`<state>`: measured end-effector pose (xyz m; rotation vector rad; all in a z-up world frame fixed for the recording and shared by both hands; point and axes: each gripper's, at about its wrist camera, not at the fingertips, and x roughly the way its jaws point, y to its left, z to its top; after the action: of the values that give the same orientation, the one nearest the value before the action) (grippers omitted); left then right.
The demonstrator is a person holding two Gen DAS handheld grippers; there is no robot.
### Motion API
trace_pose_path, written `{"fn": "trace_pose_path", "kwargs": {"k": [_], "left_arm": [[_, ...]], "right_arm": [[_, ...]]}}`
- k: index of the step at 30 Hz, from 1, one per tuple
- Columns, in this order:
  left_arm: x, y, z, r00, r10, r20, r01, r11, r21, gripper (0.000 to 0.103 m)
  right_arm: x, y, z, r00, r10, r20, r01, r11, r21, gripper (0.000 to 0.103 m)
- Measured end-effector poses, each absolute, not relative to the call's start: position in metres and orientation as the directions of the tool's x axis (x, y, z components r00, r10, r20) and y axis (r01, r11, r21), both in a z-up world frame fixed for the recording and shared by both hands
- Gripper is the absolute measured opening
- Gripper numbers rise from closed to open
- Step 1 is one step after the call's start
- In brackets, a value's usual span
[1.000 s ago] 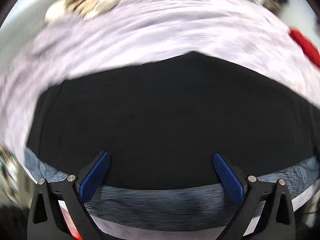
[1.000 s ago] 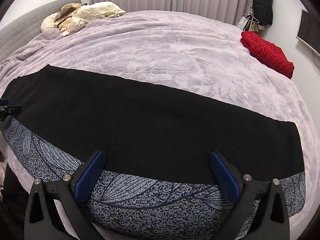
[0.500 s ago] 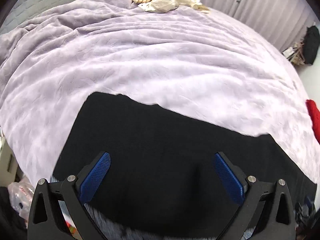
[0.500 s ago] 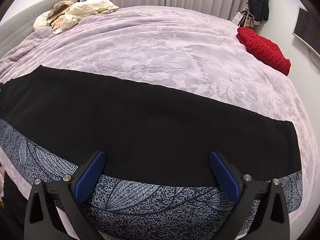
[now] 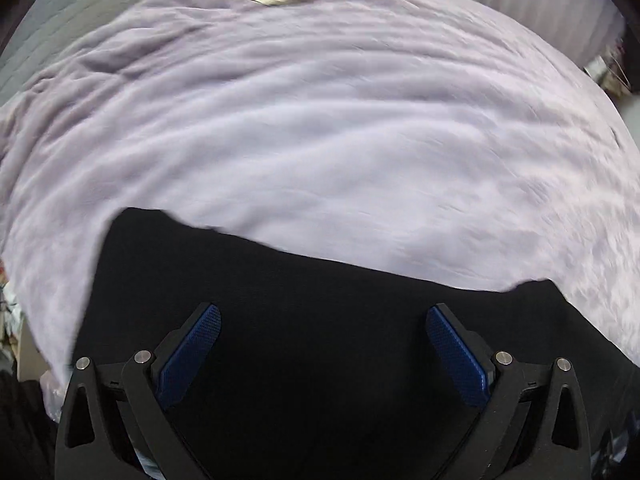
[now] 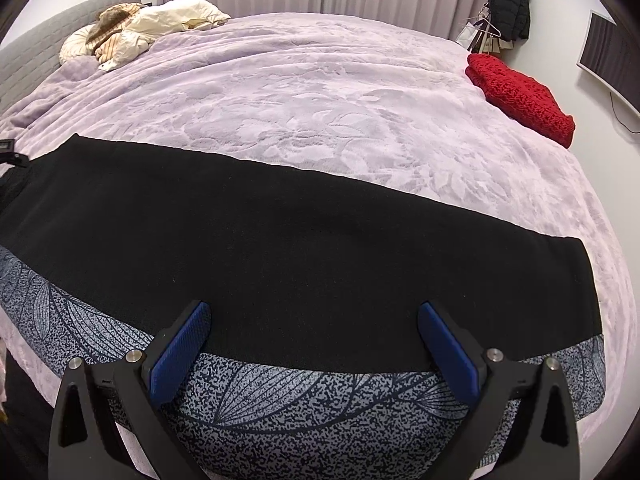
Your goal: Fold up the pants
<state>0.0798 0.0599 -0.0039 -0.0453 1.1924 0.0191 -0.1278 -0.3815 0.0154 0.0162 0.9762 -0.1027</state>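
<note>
The black pants (image 6: pixel 280 248) lie flat in a long strip across the near part of the bed, partly over a grey leaf-patterned cloth (image 6: pixel 312 404). My right gripper (image 6: pixel 312 344) is open and empty, hovering over the pants' near edge. In the left wrist view the pants (image 5: pixel 320 340) fill the lower half, with their left end in sight. My left gripper (image 5: pixel 322 346) is open and empty above that end. A bit of the left gripper shows at the left edge of the right wrist view (image 6: pixel 8 152).
The bed is covered by a lilac floral blanket (image 6: pixel 340 100). A red knitted garment (image 6: pixel 520 96) lies at the far right. Cream and striped bedding (image 6: pixel 144 28) is piled at the head by the grey headboard (image 6: pixel 36 44). A black jacket (image 6: pixel 510 0) hangs by the curtains.
The left gripper has swung from the middle of the pants to their left end and tilted toward the head of the bed. The right gripper has hardly moved. Both stay open.
</note>
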Motion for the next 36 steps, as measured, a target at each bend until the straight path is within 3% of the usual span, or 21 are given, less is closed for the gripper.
{"fn": "trace_pose_path", "kwargs": {"k": [3, 12, 15, 19, 21, 25, 31, 36], "left_arm": [[0.066, 0.013, -0.011, 0.365, 0.027, -0.931, 0.014, 0.999, 0.035, 0.103], [-0.030, -0.109, -0.005, 0.337, -0.146, -0.930, 0.364, 0.931, -0.015, 0.103], [-0.069, -0.133, 0.001, 0.364, -0.188, -0.912, 0.452, 0.892, -0.004, 0.103], [-0.105, -0.154, 0.002, 0.338, -0.270, -0.902, 0.560, 0.828, -0.038, 0.102], [-0.110, -0.156, -0.003, 0.375, -0.249, -0.893, 0.579, 0.815, 0.016, 0.102], [-0.113, -0.137, -0.003, 0.366, -0.271, -0.890, 0.578, 0.816, -0.012, 0.102], [-0.123, -0.103, 0.000, 0.424, -0.232, -0.876, 0.589, 0.805, 0.072, 0.103], [-0.104, -0.041, 0.002, 0.426, -0.240, -0.872, 0.493, 0.870, 0.001, 0.103]], "right_arm": [[-0.130, -0.383, 0.016, 0.558, -0.076, -0.826, 0.092, 0.995, -0.029, 0.103], [-0.139, -0.384, 0.025, 0.571, -0.068, -0.818, 0.114, 0.993, -0.003, 0.103], [-0.147, -0.376, 0.028, 0.589, 0.022, -0.808, 0.045, 0.997, 0.060, 0.103], [-0.155, -0.358, 0.028, 0.613, 0.056, -0.788, -0.037, 0.998, 0.042, 0.103], [-0.159, -0.356, 0.027, 0.619, 0.066, -0.783, -0.065, 0.997, 0.032, 0.103], [-0.173, -0.362, 0.019, 0.623, 0.029, -0.782, -0.116, 0.992, -0.056, 0.103], [-0.201, -0.417, 0.013, 0.616, -0.033, -0.787, -0.029, 0.998, -0.064, 0.103], [-0.224, -0.470, 0.012, 0.595, -0.127, -0.793, 0.099, 0.992, -0.084, 0.103]]}}
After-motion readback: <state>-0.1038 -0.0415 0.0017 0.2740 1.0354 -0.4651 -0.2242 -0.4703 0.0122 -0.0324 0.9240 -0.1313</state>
